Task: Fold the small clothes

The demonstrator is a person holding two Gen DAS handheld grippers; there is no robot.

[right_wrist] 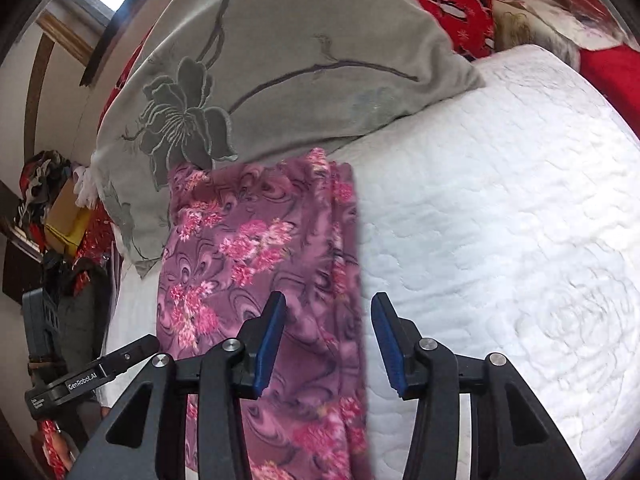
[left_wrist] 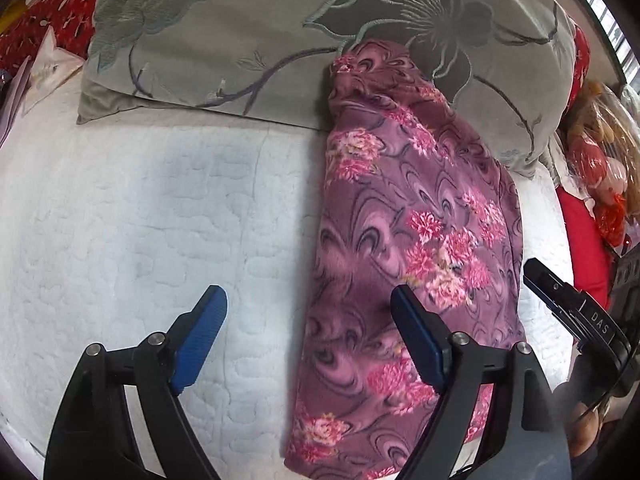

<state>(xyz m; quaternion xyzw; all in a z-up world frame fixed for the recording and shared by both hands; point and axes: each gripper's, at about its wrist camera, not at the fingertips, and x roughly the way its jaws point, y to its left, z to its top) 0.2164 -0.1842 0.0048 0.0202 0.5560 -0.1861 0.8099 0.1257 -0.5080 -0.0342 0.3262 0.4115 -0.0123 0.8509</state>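
Since the purple floral garment (left_wrist: 416, 216) already lies as one long narrow strip on the white quilted bedcover (left_wrist: 132, 208), we judge that a lengthwise fold is done and that a crosswise fold remains. Seen from the left wrist, it runs from the lower centre of the frame up to right of centre, where its far end rests against the grey flowered pillow (left_wrist: 248, 32). In the right wrist view, the same strip (right_wrist: 256, 240) climbs from the bottom edge to the middle, and its top again meets the pillow (right_wrist: 280, 60). We take it that the cloth was laid this way so that its near end stays within easy reach of both tools.

Our left gripper (left_wrist: 308, 336) hovers with its jaws spread wide and nothing between the pads. One finger sits over bare bedcover at lower left, the other over the garment at lower right, and we cannot tell whether either one touches anything. Our right gripper (right_wrist: 328, 340) stands about half open and holds nothing. Its jaws straddle the strip's right-hand edge, with one finger above the cloth and the other above the white cover (right_wrist: 500, 200). Such a stance reads to us as lining up on that edge. No pinch has been made yet.
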